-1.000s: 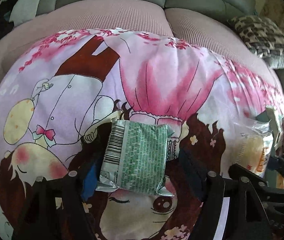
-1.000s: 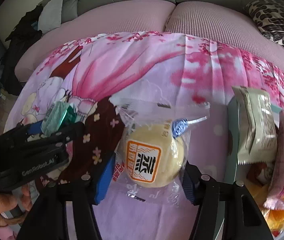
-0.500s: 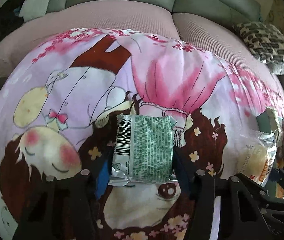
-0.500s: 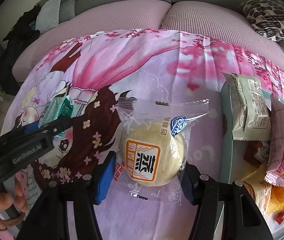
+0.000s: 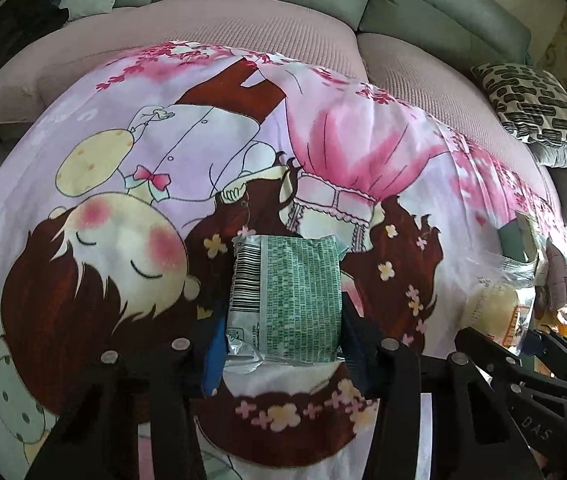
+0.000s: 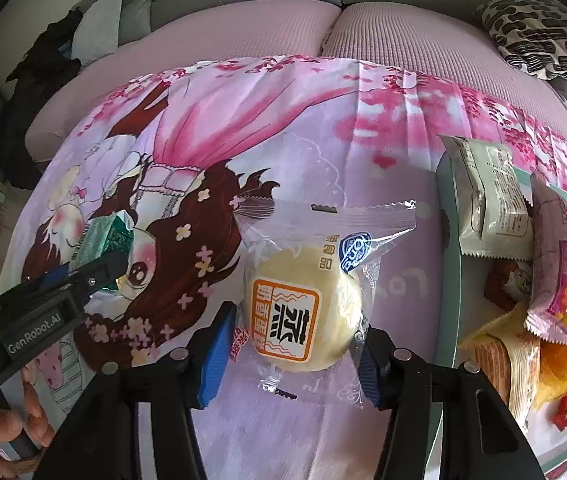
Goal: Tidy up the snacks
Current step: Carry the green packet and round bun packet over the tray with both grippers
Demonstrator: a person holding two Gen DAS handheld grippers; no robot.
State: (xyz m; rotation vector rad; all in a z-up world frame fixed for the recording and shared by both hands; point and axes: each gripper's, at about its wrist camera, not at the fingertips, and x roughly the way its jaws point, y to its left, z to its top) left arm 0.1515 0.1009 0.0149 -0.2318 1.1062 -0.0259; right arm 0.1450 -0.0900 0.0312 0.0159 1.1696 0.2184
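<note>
Now left tool [image 5: 281,332] closing, clamped on green packet [image 5: 289,300]; right tool [image 6: 293,350] closing around bun packet [image 6: 303,304].

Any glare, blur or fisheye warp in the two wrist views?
Left wrist: strong barrel warp, dark vignette corners, blown-out daylight at right edge, green packet sharp. Right wrist: same warp, glare on the clear bun wrapper, tray side bright.
</note>
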